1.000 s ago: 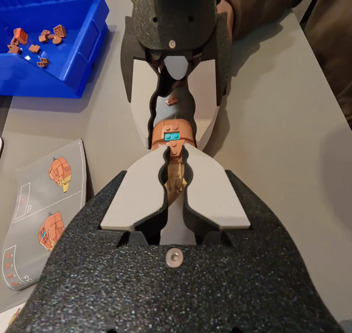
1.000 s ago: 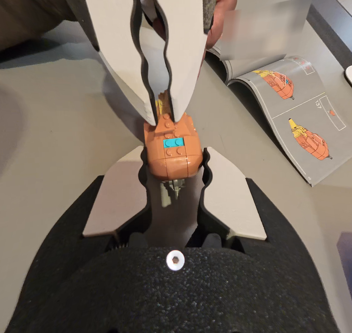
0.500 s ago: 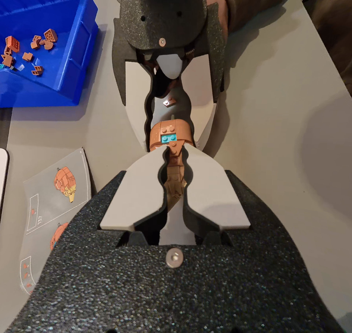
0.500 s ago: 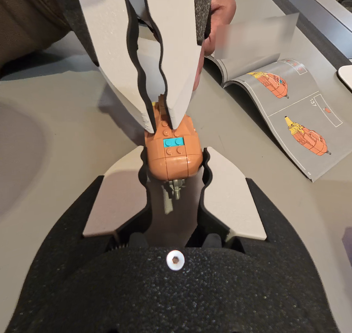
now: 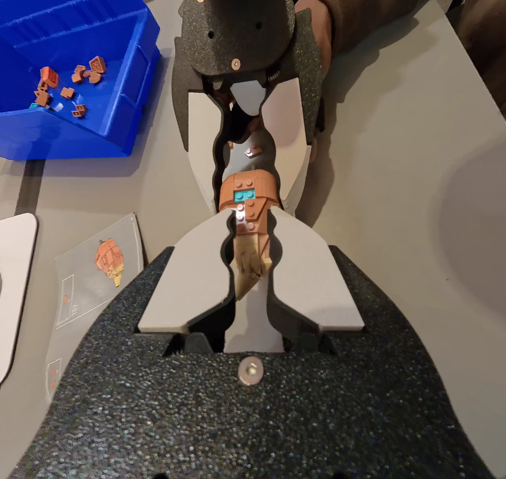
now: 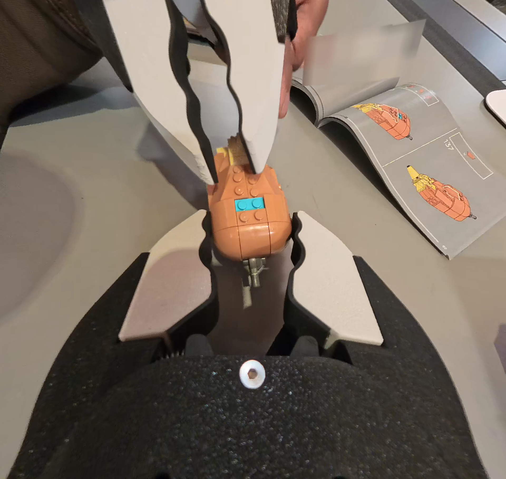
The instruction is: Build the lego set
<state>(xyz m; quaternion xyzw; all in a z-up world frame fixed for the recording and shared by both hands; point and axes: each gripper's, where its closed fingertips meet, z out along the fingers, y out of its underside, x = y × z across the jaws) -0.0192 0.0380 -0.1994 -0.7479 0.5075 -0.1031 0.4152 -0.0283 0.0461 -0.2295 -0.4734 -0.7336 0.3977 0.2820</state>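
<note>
An orange-brown lego model (image 6: 249, 230) with a teal plate on top and a tan pointed end is held between both grippers above the grey table. My left gripper (image 5: 250, 213) is shut on the model's narrow tan end. My right gripper (image 6: 250, 216) faces it and is shut on the sides of the rounded end. A grey pin sticks out of that end toward the right gripper's body. In the left wrist view the model (image 5: 247, 189) shows between the two pairs of fingers. A small loose brown plate (image 5: 252, 152) lies on the table under the right gripper.
A blue bin (image 5: 82, 137) with several small brown pieces (image 5: 68, 87) stands at the far left. An open instruction booklet (image 6: 410, 164) lies beside the grippers. A white flat object (image 5: 13, 274) sits at the left edge. The table edge (image 5: 482, 87) runs along the right.
Both grippers keep their hold on the model. The left gripper has tilted somewhat in the right wrist view, and the pair has shifted slightly over the table.
</note>
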